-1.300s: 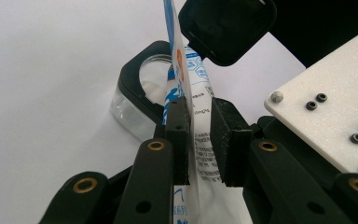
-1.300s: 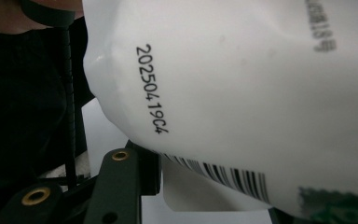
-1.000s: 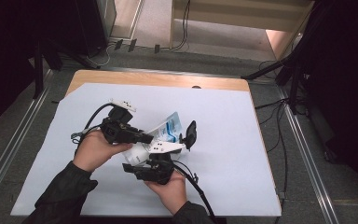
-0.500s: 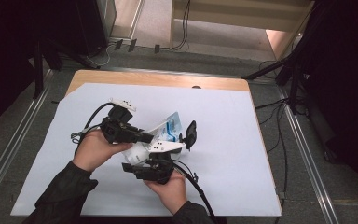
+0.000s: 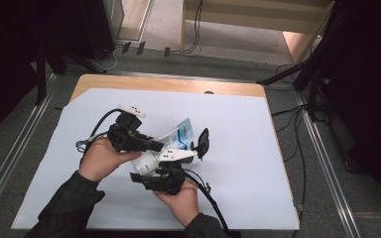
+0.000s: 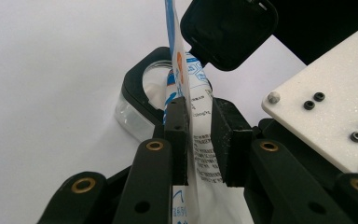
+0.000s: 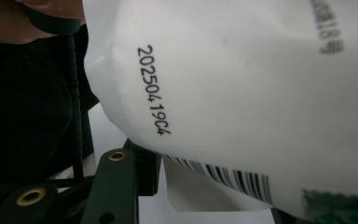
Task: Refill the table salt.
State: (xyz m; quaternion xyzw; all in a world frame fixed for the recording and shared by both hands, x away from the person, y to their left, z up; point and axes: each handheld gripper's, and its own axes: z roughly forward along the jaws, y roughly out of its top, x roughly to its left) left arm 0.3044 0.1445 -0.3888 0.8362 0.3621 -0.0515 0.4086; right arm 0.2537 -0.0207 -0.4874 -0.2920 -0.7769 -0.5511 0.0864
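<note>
The high view looks forward and down on the surface (image 5: 258, 163); both tool views sit close against the white pouch (image 6: 200, 140).

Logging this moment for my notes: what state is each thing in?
Left gripper: shut on the pouch.
Right gripper: pouch between its jaws, grip unclear.
Pouch: upright, its end in the container's mouth.
Container: open.
Lid: flipped up.
</note>
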